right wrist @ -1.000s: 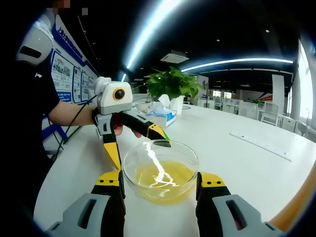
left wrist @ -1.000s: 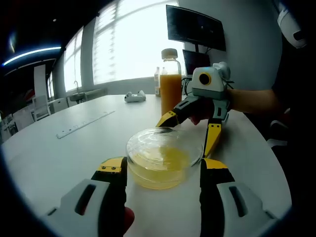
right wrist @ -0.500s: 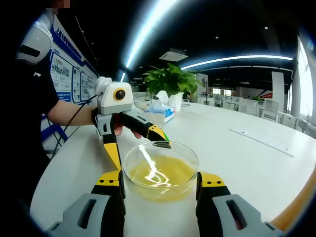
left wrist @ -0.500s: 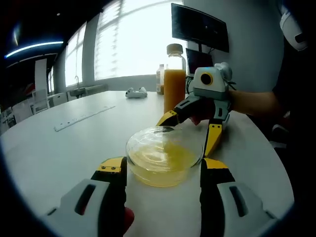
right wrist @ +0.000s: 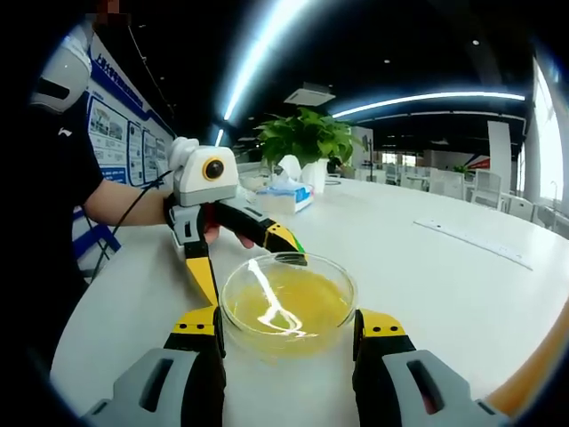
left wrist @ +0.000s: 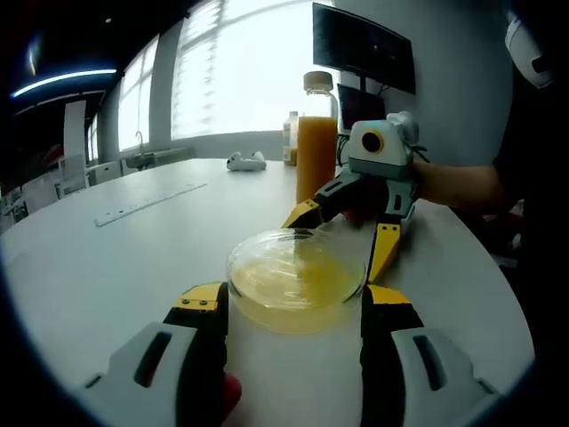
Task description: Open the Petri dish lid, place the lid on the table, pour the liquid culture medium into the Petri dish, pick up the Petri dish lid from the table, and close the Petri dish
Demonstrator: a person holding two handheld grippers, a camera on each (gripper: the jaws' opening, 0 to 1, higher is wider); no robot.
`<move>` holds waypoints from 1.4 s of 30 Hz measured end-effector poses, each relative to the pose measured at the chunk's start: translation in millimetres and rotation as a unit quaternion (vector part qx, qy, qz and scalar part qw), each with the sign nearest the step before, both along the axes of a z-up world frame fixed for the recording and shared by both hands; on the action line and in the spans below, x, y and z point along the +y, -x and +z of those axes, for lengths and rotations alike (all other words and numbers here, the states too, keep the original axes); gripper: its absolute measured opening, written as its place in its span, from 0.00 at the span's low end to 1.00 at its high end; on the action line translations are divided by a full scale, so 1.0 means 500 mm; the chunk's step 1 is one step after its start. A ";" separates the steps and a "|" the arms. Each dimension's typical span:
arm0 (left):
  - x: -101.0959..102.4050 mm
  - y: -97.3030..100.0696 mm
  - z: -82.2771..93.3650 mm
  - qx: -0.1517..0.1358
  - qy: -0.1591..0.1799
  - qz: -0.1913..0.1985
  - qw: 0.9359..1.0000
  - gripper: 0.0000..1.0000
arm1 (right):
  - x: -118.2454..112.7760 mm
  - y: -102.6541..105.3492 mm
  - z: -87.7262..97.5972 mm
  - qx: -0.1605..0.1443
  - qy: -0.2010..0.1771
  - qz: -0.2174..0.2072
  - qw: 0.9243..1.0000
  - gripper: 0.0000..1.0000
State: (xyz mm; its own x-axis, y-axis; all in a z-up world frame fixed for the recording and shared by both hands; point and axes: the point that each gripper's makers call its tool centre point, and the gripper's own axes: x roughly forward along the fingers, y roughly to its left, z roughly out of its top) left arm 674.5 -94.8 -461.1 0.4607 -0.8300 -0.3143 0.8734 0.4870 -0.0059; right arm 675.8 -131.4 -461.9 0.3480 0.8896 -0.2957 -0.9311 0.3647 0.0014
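Note:
A clear Petri dish (left wrist: 295,283) with its lid on holds yellow liquid medium. It sits between the yellow-tipped jaws of my left gripper (left wrist: 293,302), which press its two sides. From the right, my right gripper (left wrist: 342,240) reaches in and its jaws span the far rim of the dish. In the right gripper view the same Petri dish (right wrist: 288,301) is clamped between my right gripper (right wrist: 289,322), and the left gripper (right wrist: 249,267) meets its far rim. A person's hand holds each tool.
A capped bottle of orange liquid (left wrist: 316,142) stands on the white table (left wrist: 107,267) behind the dish. A ruler (left wrist: 147,203) lies to the left, and a small white object (left wrist: 244,161) farther back. A potted plant (right wrist: 307,142) and a tissue box (right wrist: 286,197) stand far off.
Both views have tilted a little, and the table looks lower around the dish. The liquid has sloshed and now spreads wider. Both grippers keep their hold.

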 end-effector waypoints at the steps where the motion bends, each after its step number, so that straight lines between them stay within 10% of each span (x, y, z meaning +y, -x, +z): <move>1: 0.000 0.000 -0.002 0.001 0.000 0.001 1.000 0.51 | 0.000 0.000 -0.001 -0.001 0.002 0.001 1.000 0.53; 42: 0.033 0.038 0.029 -0.025 0.047 0.036 0.998 0.54 | -0.015 0.043 0.048 -0.007 -0.058 -0.054 0.997 0.57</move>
State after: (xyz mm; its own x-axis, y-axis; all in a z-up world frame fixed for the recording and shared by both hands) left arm 655.7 -78.1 -446.5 0.5326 -0.8193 -0.2124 0.8369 0.5472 -0.0120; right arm 654.1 -138.7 -438.1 0.4466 0.8747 -0.1883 -0.8867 0.4608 0.0374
